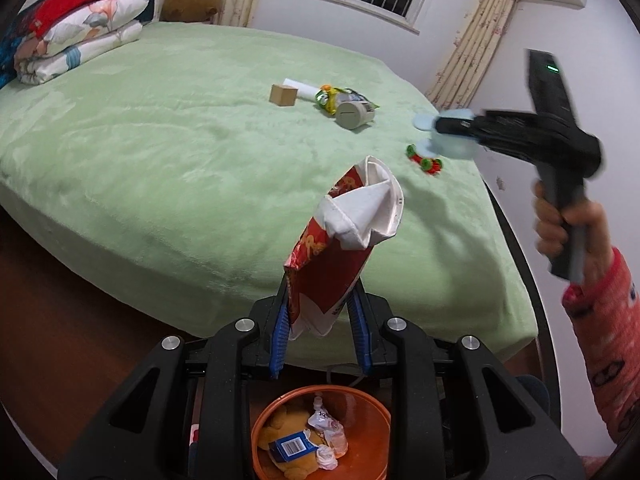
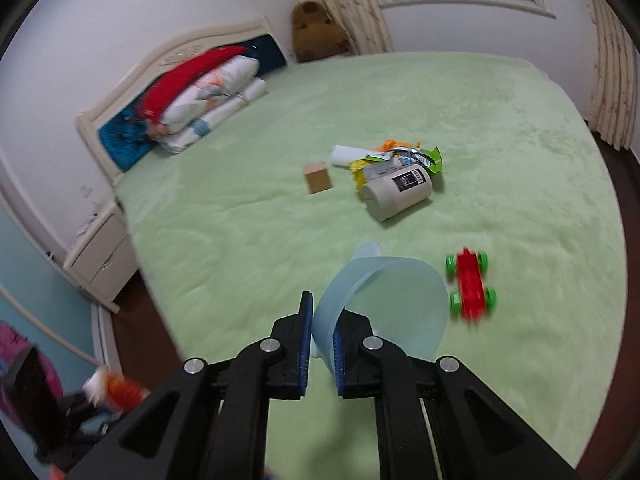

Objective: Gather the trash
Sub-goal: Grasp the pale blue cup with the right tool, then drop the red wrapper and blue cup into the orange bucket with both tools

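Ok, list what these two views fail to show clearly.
- Left wrist view: part of the orange bin hides behind the left gripper, which holds the red carton.
- Right wrist view: the toy car is motion-blurred.
- Right wrist view: the right gripper covers the blue cup's near rim.
- The print on the white canister is too small to read.

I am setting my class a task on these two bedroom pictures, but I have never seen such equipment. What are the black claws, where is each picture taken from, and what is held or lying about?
No robot here: a person holds a black two-finger gripper in each hand, each carrying a camera that looks along its fingers.

The left gripper is clamped on a crumpled red and white paper carton, above an orange round trash bin already holding rubbish.

The right gripper pinches the rim of a pale blue translucent plastic cup.

On the green plush bedspread lie a small brown cardboard box, a white cylindrical canister, crumpled green and yellow snack wrappers and a red toy car with green wheels.
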`<action>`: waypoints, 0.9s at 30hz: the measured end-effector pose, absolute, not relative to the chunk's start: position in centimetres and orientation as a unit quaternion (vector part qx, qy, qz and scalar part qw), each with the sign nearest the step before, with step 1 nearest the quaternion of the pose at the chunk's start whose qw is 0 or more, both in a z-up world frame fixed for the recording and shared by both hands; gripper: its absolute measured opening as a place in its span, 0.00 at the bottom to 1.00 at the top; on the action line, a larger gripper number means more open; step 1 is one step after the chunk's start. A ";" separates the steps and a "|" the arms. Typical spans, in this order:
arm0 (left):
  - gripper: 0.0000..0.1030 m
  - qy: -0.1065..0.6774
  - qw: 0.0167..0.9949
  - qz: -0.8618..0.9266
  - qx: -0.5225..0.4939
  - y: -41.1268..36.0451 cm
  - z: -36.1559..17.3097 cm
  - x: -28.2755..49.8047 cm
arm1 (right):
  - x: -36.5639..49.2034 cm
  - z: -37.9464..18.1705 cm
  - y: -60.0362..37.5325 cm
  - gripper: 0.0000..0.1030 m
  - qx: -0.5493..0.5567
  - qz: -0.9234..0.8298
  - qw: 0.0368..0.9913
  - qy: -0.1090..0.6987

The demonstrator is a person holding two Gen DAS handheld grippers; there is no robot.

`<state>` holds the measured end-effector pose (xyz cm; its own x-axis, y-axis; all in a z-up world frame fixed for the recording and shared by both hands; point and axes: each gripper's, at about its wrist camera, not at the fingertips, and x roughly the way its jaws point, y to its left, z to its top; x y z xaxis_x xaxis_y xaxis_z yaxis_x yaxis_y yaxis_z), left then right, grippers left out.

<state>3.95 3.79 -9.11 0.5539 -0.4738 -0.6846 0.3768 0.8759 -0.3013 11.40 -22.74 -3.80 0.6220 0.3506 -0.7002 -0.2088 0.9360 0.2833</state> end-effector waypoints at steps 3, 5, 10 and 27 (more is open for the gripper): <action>0.25 0.410 0.877 -0.245 -0.057 3.5 -8.8 3.1 | 7.0 -3.2 -23.4 0.09 0.092 0.179 0.896 0.397; 0.25 0.416 0.874 -0.248 -0.052 3.4 -8.8 2.2 | 3.7 -3.3 -23.2 0.09 0.087 0.194 0.893 0.397; 0.26 0.435 0.863 -0.255 -0.029 2.9 -10.0 -0.1 | -2.0 -5.2 -22.2 0.09 0.083 0.224 0.878 0.414; 0.26 0.604 0.756 -0.254 0.003 0.1 -24.6 -6.4 | -9.8 -22.4 -17.3 0.09 0.057 0.231 0.764 0.600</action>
